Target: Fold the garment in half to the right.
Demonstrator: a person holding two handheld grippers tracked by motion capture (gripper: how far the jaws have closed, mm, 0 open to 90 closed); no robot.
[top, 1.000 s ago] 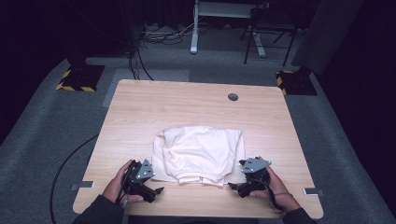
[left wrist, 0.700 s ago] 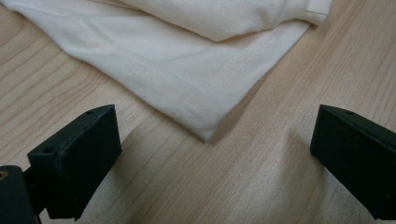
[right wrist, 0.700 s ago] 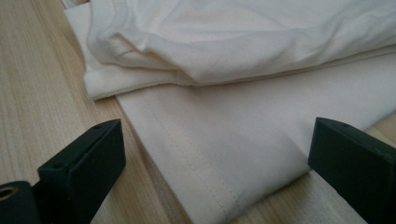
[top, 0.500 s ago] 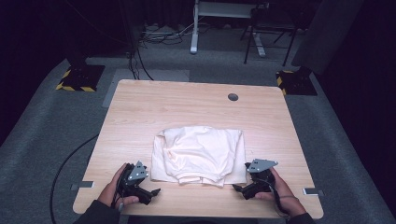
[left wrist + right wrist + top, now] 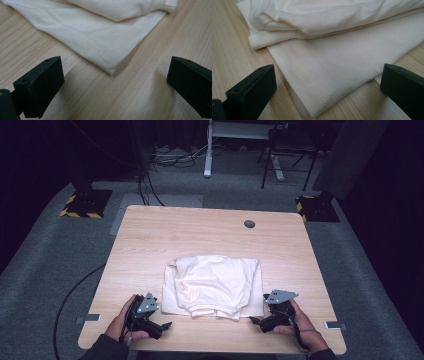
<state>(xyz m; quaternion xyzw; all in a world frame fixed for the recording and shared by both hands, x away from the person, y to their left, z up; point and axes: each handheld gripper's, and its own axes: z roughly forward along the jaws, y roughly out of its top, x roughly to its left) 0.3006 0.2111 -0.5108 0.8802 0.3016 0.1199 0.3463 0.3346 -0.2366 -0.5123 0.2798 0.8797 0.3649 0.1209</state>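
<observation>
1. Since the earlier frame both grippers have pulled back toward the near edge; the cloth looks unchanged.
2. Wooden table [image 5: 150, 240]: bare apart from the cloth; a round cable port [image 5: 249, 224] sits at the far side. No containers here.
3. Cream folded T-shirt [image 5: 214, 285]: lies flat, centre-near on the table, between the two grippers.
4. Left gripper [image 5: 162, 325]: jaws spread wide, holding nothing, aimed at the shirt's near-left hem corner [image 5: 111, 71], not touching.
5. Right gripper [image 5: 253, 321]: jaws wide apart, empty, near-right hem corner [image 5: 317, 112] between them.
6. Risk: pinching just the top layer would drag the fold open; a low jaw scraping the wood could bunch the hem.
</observation>
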